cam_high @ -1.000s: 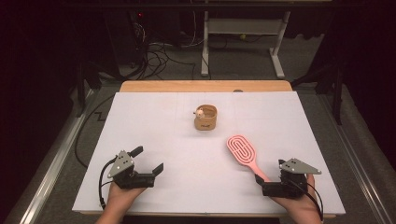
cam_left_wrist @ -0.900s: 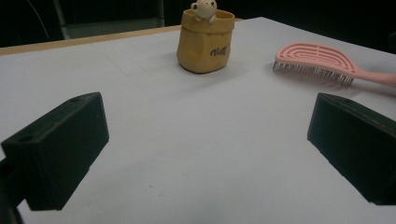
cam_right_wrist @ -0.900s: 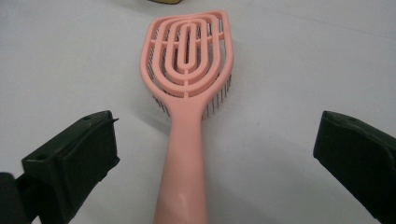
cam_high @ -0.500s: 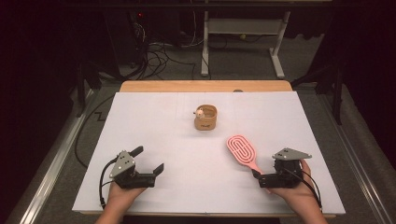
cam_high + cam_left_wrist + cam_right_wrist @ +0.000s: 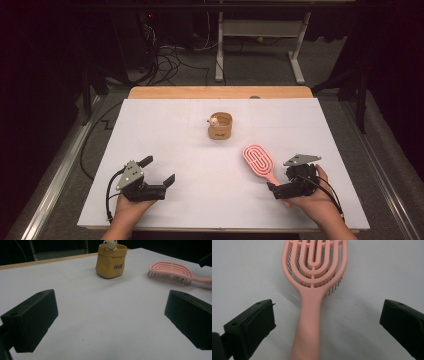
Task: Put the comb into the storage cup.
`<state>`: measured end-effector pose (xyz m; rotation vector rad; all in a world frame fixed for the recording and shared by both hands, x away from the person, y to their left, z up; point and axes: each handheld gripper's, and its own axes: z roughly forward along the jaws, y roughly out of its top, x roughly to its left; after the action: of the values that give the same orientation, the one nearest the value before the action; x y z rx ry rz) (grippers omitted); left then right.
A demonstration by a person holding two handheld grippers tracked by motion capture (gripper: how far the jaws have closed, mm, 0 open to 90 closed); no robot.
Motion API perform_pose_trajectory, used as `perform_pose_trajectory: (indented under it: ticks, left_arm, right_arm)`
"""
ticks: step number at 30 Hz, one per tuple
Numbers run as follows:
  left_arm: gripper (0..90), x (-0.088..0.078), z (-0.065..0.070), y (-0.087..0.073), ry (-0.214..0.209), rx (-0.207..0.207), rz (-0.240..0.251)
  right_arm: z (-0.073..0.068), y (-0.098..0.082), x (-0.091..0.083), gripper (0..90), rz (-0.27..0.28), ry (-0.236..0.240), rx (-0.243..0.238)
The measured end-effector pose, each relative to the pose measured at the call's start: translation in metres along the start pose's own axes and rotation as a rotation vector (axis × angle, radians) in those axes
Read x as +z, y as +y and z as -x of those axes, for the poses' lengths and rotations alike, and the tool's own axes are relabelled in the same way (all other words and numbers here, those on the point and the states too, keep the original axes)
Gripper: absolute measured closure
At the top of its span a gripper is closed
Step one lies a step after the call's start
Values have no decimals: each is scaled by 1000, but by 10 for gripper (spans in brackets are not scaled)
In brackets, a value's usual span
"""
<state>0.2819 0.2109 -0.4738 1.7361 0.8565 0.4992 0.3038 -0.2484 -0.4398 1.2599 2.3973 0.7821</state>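
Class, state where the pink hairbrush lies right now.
In the high view the pink hairbrush lies bristles-down on the table's right half, its handle between the open fingers of the right gripper, nearer than the tan pot.

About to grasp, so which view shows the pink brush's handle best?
The right gripper view: the handle runs up between the open fingers. The high view shows the whole pink brush, small. The left gripper view shows its bristled head side-on.
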Motion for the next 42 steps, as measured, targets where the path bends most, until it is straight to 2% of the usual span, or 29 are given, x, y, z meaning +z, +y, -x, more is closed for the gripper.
perform_pose_trajectory:
  ticks: [4, 9, 14, 23, 42]
  left_arm:
    - [0, -1, 0, 1, -2, -6, 7]
    - [0, -2, 0, 1, 7, 13, 21]
    - [0, 0, -1, 1, 4, 3, 12]
    - [0, -1, 0, 1, 1, 1, 16]
    - [0, 0, 1, 1, -8, 7, 9]
  right_arm:
    - [-4, 3, 0, 4, -29, 10, -7]
    - [-6, 5, 1, 4, -49, 14, -9]
    - [-6, 8, 6, 4, -85, 18, -15]
    - [-8, 13, 11, 4, -114, 9, -34]
    - [-9, 30, 23, 5, -167, 4, -41]
